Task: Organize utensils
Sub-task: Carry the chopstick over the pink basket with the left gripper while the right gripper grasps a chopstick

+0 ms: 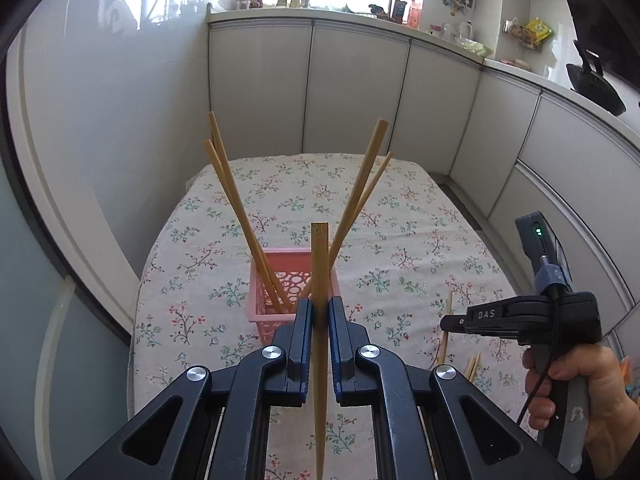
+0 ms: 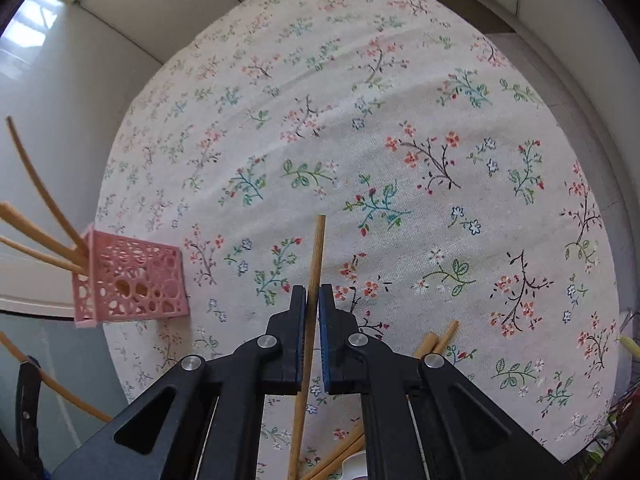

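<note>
**A:** Take me through the left wrist view first. Where are we in the job?

**B:** Mid-transfer, I'd say. My left gripper (image 1: 320, 312) sits at lower centre, its jaws clamped on one chopstick (image 1: 320, 272) that stands nearly upright between the pads. Just behind it is the pink basket (image 1: 276, 312) on the floral tablecloth (image 1: 400, 216), with four chopsticks already leaning out of it, two toward upper left (image 1: 228, 192) and two toward upper right (image 1: 360, 192)

**A:** So what does the next move call for?

**B:** I judge I have to carry the stick over the basket rim, tip it in with the others, then let go. It's blurred at the pads, so I can't say how firmly it's seated

**A:** And the other tool?

**B:** At lower right a hand (image 1: 576, 400) holds the right gripper (image 1: 444, 323) side-on, above loose chopsticks (image 1: 472, 368) on the cloth

**A:** Now the right wrist view

**B:** There my right gripper (image 2: 313, 300) is at lower centre, jaws brought together on a second chopstick (image 2: 316, 256) running up the middle of the frame. More loose ones (image 2: 434, 340) lie at lower right, some beneath the tool. The basket (image 2: 132, 280) is at middle left, well apart, so I reckon this stick needs a long carry leftward before release
</note>
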`<control>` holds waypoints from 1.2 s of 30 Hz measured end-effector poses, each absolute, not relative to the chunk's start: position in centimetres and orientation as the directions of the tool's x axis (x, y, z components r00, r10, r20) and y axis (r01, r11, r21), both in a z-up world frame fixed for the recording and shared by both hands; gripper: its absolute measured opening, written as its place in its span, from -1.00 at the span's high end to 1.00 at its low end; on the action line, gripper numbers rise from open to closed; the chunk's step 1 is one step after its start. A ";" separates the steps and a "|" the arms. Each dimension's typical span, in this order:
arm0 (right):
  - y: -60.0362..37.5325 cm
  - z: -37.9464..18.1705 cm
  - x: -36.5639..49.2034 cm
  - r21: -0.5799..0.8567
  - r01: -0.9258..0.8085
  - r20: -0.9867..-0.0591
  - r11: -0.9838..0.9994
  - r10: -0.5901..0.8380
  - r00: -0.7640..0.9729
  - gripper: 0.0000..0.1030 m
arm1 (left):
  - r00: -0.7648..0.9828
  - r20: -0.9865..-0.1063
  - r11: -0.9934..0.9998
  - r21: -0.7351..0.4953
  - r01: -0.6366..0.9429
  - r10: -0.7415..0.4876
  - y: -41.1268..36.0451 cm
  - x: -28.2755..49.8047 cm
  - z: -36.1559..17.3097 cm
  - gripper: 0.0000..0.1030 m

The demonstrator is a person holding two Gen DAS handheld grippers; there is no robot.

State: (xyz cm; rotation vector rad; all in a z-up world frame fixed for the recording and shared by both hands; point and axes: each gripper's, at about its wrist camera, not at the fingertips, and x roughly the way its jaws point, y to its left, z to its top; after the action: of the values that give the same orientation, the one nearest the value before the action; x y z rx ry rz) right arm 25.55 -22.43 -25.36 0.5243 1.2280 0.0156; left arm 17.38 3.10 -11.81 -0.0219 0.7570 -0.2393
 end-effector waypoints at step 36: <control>-21.3 -10.3 18.4 0.400 -0.047 -0.620 0.915 0.308 0.721 0.90 | 0.990 -0.138 0.973 -0.231 -0.016 -0.016 5.6 18.8 -7.3 0.84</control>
State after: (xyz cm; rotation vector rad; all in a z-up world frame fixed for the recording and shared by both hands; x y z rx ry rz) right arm 18.37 -21.29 -10.27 0.3740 0.7429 0.2012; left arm 18.76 5.62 -7.33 -0.2342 0.1396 -0.0001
